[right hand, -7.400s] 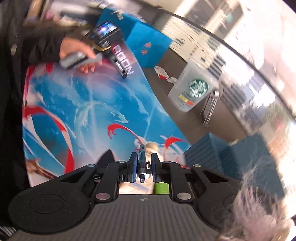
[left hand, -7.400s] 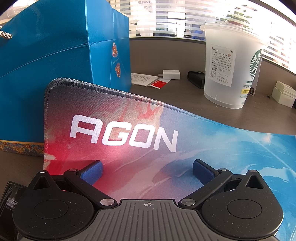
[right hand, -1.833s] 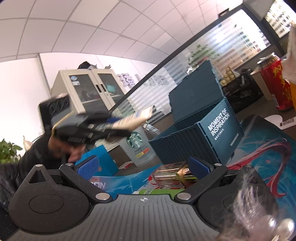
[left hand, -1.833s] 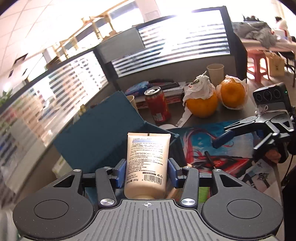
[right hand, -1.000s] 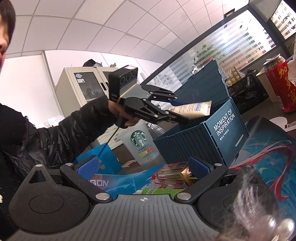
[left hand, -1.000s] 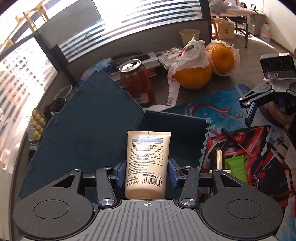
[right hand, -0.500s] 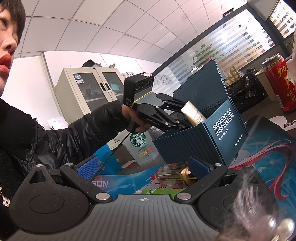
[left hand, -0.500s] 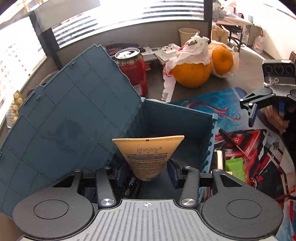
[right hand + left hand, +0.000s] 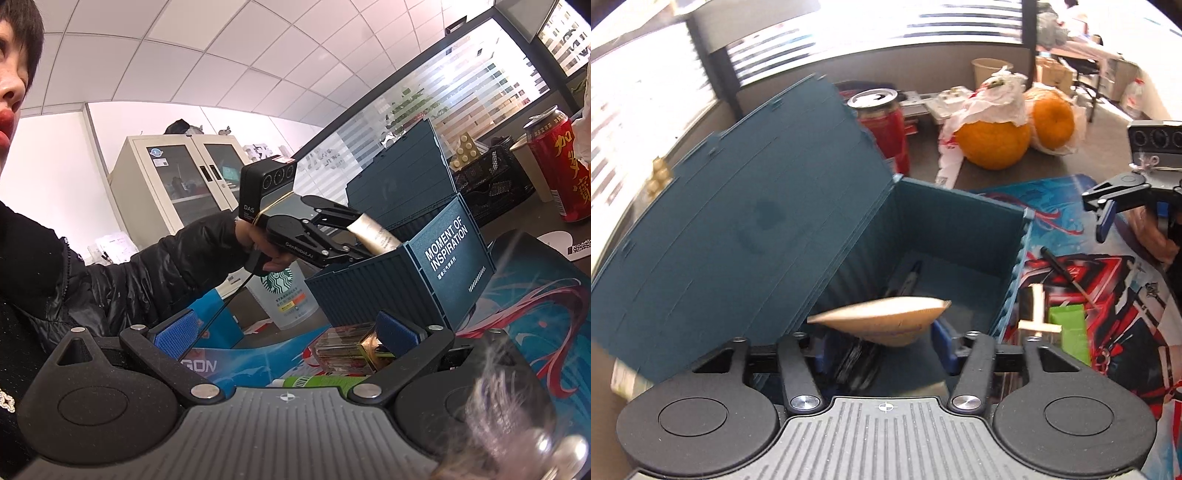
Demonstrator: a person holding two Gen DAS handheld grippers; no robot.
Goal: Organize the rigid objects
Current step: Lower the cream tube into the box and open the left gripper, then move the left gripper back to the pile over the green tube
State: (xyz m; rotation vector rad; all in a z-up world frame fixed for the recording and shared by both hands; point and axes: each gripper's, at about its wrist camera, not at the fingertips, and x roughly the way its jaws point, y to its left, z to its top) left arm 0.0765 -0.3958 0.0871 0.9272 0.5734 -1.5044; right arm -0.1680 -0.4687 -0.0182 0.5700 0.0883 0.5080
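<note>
Office: white grid-tile ceiling (image 9: 229,48), beige glass-door metal cabinet (image 9: 173,181) against white wall (image 9: 51,162). Frosted striped glass partition (image 9: 461,99) with dark frame. Sunlit window blinds (image 9: 923,26) blown out, grey desk divider panel (image 9: 923,74) below.

We see a grey-brown desk (image 9: 1008,173) with a printed desk mat (image 9: 1115,280) spread over much of it. On the mat stands a dark teal box (image 9: 424,280), lid tipped back, and beside it lie a green tube (image 9: 1067,328), a clear bottle (image 9: 347,350) and a thin black pen (image 9: 1063,273). On the bare desk past the mat we find a red can (image 9: 882,125), two oranges (image 9: 993,142) in torn white wrapping, a clear plastic cup (image 9: 284,295), a blue carton (image 9: 218,325) and a black mesh basket (image 9: 487,199).
</note>
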